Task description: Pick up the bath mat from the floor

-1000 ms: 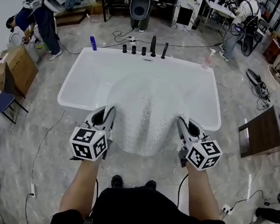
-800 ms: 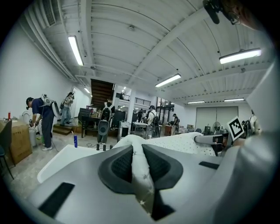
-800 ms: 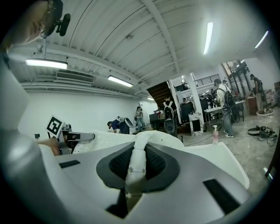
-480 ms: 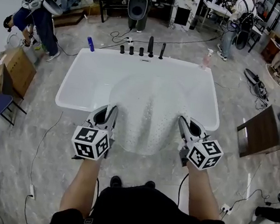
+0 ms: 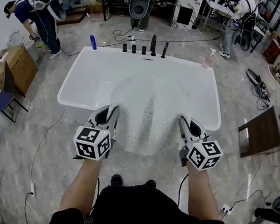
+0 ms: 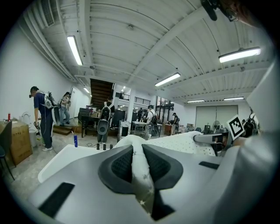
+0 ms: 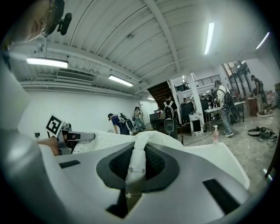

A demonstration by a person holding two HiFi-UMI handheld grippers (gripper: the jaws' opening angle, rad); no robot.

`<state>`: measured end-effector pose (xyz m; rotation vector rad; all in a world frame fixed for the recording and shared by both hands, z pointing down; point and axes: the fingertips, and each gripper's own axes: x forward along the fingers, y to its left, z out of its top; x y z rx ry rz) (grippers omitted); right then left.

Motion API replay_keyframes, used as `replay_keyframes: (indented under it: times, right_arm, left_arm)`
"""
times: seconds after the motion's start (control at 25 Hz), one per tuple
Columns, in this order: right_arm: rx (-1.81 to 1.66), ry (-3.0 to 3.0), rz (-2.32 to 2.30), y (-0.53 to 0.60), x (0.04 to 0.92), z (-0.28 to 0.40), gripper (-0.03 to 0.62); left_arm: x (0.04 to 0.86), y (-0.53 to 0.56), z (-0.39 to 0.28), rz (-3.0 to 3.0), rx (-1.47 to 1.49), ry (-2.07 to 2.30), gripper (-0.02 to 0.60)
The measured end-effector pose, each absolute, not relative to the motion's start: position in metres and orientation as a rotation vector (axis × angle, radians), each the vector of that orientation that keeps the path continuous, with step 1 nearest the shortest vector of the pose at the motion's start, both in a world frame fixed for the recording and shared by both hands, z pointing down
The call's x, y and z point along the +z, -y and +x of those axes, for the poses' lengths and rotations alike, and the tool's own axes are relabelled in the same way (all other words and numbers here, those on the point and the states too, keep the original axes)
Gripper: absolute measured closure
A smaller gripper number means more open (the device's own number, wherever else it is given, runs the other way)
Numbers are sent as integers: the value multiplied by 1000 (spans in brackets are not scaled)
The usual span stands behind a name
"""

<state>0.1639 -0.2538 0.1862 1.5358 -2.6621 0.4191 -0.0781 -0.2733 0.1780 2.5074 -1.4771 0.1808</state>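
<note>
A white dotted bath mat hangs stretched between both grippers over the near rim of a white bathtub. My left gripper is shut on the mat's left edge, and a fold of the mat is pinched between its dark pads. My right gripper is shut on the right edge, with the mat squeezed between its pads. The mat's far part sags down into the tub.
Black taps, a blue bottle and a pink pump bottle stand on the tub's far rim. A cardboard box and chair are at left, a dark table at right. Several people work at the back. Cables cross the floor.
Both grippers and the mat stay almost still. The person at far left has straightened and shifted slightly.
</note>
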Motion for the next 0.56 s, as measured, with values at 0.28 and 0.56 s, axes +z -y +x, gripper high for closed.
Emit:
replay_keyframes:
  times: [0.28, 0.56]
  right_arm:
    - [415, 2674, 1527, 252, 183, 162, 556]
    - [425, 2676, 1525, 247, 183, 164, 556]
  left_arm:
    - [176, 270, -78, 2507, 183, 1481, 532]
    - [176, 266, -77, 2508, 188, 1478, 532]
